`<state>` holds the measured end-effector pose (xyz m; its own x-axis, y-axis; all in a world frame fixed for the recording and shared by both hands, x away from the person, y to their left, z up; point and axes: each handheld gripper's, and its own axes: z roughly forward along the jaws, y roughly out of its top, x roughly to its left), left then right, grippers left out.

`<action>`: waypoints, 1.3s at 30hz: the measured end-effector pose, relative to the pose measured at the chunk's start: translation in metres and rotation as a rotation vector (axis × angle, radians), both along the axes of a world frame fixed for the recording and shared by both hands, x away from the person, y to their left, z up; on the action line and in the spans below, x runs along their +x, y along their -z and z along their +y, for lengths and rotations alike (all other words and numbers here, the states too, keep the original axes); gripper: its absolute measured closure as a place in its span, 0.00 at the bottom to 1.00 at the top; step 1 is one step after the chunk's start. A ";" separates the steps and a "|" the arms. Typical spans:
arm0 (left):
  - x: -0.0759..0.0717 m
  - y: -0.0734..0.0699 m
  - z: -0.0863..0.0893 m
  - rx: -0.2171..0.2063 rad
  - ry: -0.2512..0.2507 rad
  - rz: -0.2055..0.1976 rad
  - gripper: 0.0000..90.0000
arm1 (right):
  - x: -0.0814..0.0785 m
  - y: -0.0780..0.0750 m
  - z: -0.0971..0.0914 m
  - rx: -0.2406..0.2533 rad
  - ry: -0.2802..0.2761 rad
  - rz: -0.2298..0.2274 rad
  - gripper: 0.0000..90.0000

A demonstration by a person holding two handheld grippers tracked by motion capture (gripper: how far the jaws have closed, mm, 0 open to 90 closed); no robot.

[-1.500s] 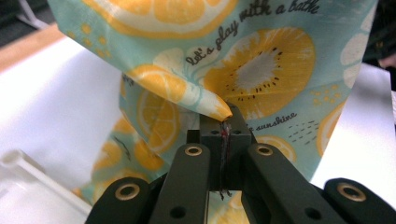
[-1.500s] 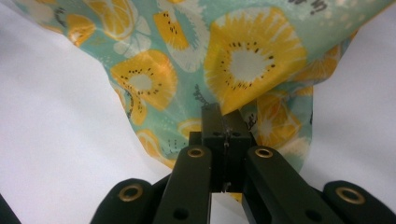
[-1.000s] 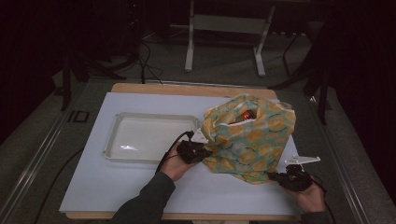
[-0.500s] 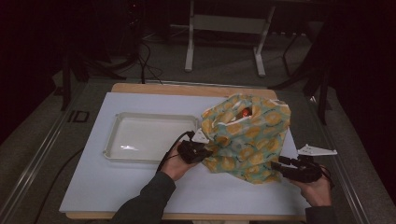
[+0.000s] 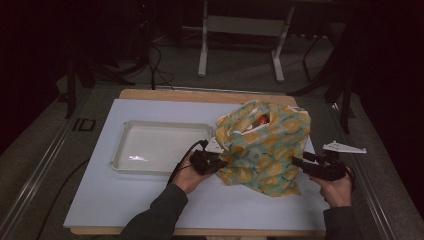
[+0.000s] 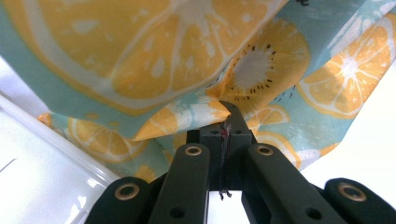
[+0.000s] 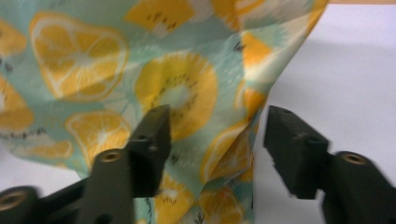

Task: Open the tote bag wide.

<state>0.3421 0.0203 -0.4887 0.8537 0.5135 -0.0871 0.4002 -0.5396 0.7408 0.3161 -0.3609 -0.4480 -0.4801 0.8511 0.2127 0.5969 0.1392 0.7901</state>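
Observation:
A cloth bag [image 5: 265,150] printed with orange and lemon slices stands slumped on the white table [image 5: 125,200]. Something red [image 5: 262,120] shows in its open top. My left gripper [image 5: 216,161] is at the bag's left side. It is shut on a pinch of the fabric [image 6: 196,116], as the left gripper view [image 6: 225,114] shows. My right gripper [image 5: 299,161] hovers at the bag's lower right. Its jaws have just been opening and now stand open [image 7: 217,126]. A hanging fold of the bag [image 7: 233,140] lies between them, and the pads do not press on it.
A clear shallow plastic tray [image 5: 165,123] sits left of the bag, close to my left hand; its rim [image 6: 56,144] also shows in the left gripper view. Bare white table [image 7: 345,70] lies right of the bag. Dark floor and stand legs surround the table.
My right gripper has opened, let go of the bag's lower right edge and risen a little. The left gripper has kept its grip and place.

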 end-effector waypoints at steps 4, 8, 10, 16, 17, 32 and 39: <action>0.000 0.000 0.000 0.000 0.000 0.000 0.99 | 0.004 0.001 -0.001 0.025 0.006 0.015 0.65; 0.000 0.000 0.000 -0.003 -0.001 0.000 0.99 | 0.002 0.003 0.001 0.022 0.008 0.012 0.96; 0.000 0.000 0.000 -0.003 -0.002 -0.001 0.99 | 0.000 0.004 0.002 0.017 0.002 -0.001 1.00; -0.001 -0.001 0.001 -0.009 -0.005 -0.007 0.99 | -0.009 0.008 0.003 -0.025 0.015 -0.001 1.00; -0.001 -0.001 0.001 -0.012 -0.008 -0.009 0.99 | -0.011 0.009 0.001 -0.029 0.014 0.000 1.00; -0.002 -0.003 0.003 -0.039 -0.025 -0.018 0.99 | -0.022 0.048 0.002 -0.107 -0.026 0.115 1.00; -0.003 -0.005 0.004 -0.069 -0.036 -0.038 0.98 | -0.023 0.060 0.007 -0.172 -0.041 0.159 1.00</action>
